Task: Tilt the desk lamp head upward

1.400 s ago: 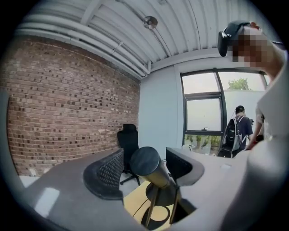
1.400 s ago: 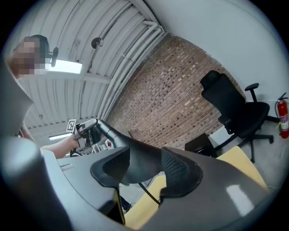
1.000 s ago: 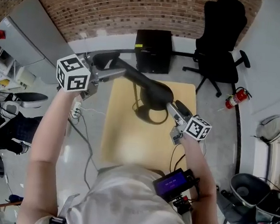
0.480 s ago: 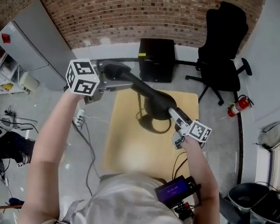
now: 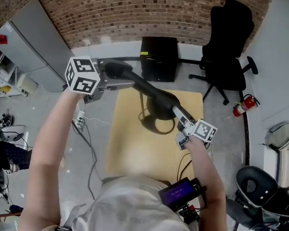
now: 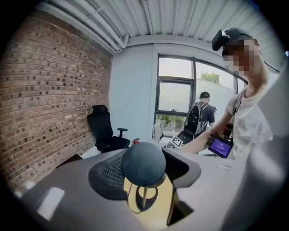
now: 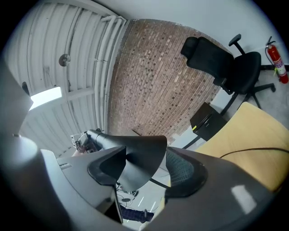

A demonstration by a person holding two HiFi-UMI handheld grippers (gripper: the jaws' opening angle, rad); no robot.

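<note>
The black desk lamp head (image 5: 146,90) slopes over the yellow table (image 5: 126,146). Its thin stem rises from a round base (image 5: 156,124). My left gripper (image 5: 103,78) is at the head's rear end. In the left gripper view the rounded rear end (image 6: 143,163) sits between the jaws, which are closing, and it touches both pads. My right gripper (image 5: 178,115) is at the shade end. In the right gripper view the flared shade (image 7: 135,162) fills the gap between the jaws, which are closing onto it.
Beyond the table stand a black box (image 5: 158,58), a black office chair (image 5: 225,49) and a fire extinguisher (image 5: 243,105). A grey cabinet (image 5: 30,42) is at the left, with cables (image 5: 83,127) on the floor. Another person (image 6: 201,117) stands by the window.
Both grippers stay at the two ends of the lamp head. The left one has drifted slightly right. The head's tilt looks much the same.
</note>
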